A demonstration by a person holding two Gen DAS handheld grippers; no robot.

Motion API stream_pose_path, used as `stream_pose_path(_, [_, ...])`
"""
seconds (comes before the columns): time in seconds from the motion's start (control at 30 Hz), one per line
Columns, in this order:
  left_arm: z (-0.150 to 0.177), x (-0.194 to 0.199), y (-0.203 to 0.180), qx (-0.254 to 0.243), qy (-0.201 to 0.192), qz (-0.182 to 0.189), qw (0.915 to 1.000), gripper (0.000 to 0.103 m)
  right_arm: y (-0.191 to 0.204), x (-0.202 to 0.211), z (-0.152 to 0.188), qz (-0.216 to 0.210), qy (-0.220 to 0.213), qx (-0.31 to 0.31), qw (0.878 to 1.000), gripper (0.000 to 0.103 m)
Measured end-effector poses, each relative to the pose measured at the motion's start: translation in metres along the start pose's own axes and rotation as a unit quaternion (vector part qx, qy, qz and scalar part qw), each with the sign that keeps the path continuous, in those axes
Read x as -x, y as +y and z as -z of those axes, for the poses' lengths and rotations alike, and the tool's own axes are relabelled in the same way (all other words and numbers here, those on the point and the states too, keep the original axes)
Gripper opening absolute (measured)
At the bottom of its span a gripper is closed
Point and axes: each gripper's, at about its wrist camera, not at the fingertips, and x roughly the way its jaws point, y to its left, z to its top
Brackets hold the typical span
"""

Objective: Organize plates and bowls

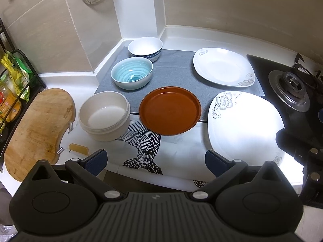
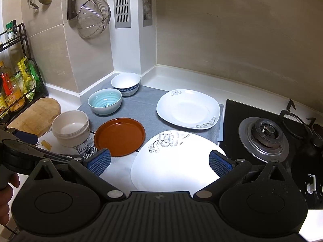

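Note:
On the counter a round orange-brown plate [image 1: 170, 110] [image 2: 120, 136] lies in the middle. Two white square flowered plates lie to its right: the far plate [image 1: 223, 66] [image 2: 188, 108] and the near plate [image 1: 245, 128] [image 2: 173, 161]. At the left stand a cream bowl [image 1: 104, 116] [image 2: 71, 128], a light blue bowl [image 1: 131, 75] [image 2: 105, 101] and a white bowl with a blue band [image 1: 145, 48] [image 2: 125, 84]. My left gripper [image 1: 156, 162] hangs open above the counter's front edge, holding nothing. My right gripper [image 2: 159, 162] is open over the near white plate, holding nothing.
A grey mat [image 1: 175, 74] lies under the far dishes, a patterned mat [image 1: 145, 143] under the near ones. A wooden cutting board [image 1: 38, 129] and a black rack [image 1: 20, 84] with packets stand left. The gas hob [image 2: 264, 137] is right. A strainer [image 2: 93, 20] hangs on the wall.

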Motion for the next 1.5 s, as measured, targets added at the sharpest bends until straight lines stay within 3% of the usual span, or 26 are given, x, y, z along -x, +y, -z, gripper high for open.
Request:
stream_pose_path(0.63, [0.002, 0.000, 0.000, 0.000, -0.019, -0.002, 0.9998, 0.103, 0.000, 0.000, 0.001, -0.001, -0.009, -0.002, 1.000, 0.103])
stream_pose_path(0.73, [0.004, 0.001, -0.003, 0.006, -0.042, 0.000, 0.9991, 0.103, -0.001, 0.000, 0.001, -0.004, -0.012, -0.004, 1.000, 0.103])
stream_pose_path(0.83, [0.001, 0.004, -0.001, 0.032, -0.066, 0.018, 0.9971, 0.103, -0.004, 0.001, 0.001, -0.003, -0.028, -0.004, 1.000, 0.103])
stream_pose_path(1.0, [-0.008, 0.005, 0.017, 0.079, -0.082, 0.013, 0.9934, 0.103, -0.015, 0.002, -0.007, -0.011, -0.051, 0.001, 0.999, 0.103])
stream_pose_path(1.1, [-0.012, 0.001, 0.028, 0.111, -0.080, 0.013, 0.9905, 0.103, -0.024, 0.001, -0.014, -0.025, -0.065, 0.002, 0.998, 0.103])
stream_pose_path(1.27, [-0.013, -0.016, 0.032, 0.125, -0.044, -0.006, 0.9912, 0.103, -0.044, -0.016, -0.021, -0.062, -0.028, -0.007, 0.998, 0.103])
stream_pose_path(1.4, [-0.004, -0.031, 0.037, 0.138, -0.015, 0.007, 0.9903, 0.103, -0.068, -0.032, -0.023, -0.078, -0.014, -0.029, 0.996, 0.103])
stream_pose_path(1.5, [0.003, -0.045, 0.043, 0.144, -0.009, 0.043, 0.9886, 0.103, -0.086, -0.048, -0.025, -0.055, 0.003, -0.056, 0.997, 0.103])
